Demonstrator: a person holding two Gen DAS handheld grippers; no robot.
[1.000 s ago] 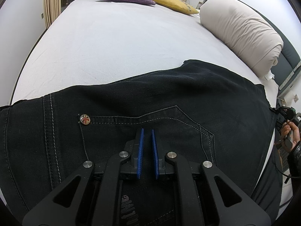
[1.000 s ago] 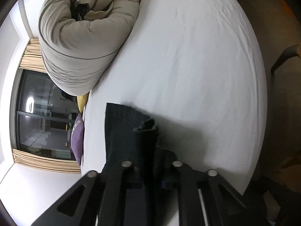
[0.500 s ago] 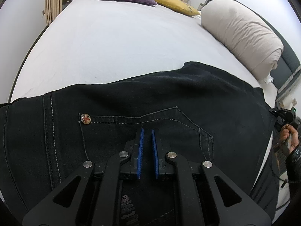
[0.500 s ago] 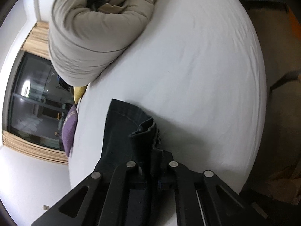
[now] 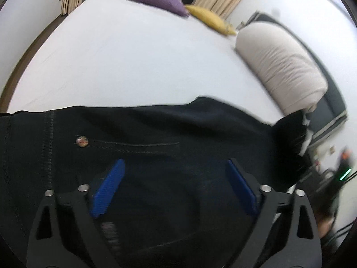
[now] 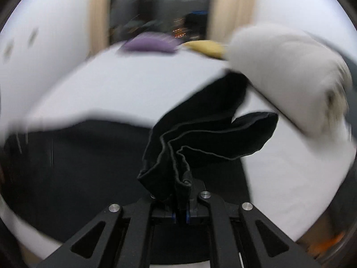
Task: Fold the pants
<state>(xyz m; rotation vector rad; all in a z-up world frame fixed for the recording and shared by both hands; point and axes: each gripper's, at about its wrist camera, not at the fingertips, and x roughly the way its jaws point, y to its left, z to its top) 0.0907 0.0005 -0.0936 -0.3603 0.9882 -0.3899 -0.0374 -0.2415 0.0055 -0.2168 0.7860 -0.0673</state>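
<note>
Left wrist view only: the left gripper (image 5: 176,185), jaws just opened wide and holding nothing, hovers over the black pants (image 5: 156,129) spread on the white bed (image 5: 133,55), a round metal rivet (image 5: 81,141) showing by the pocket seam. Right wrist view only: the right gripper (image 6: 181,214) is clamped on bunched leg hems, lifted above the bed. Rivet design too blurred to read; no legible writing.

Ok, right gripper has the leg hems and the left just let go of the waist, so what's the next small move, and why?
Probably carry the right gripper, shut on the bunched leg hems, on toward the waist end and lay them there. The pants lie flat on the bed, and the left gripper has just been opening, with nothing pinched, so it is free to clear away first.
</note>
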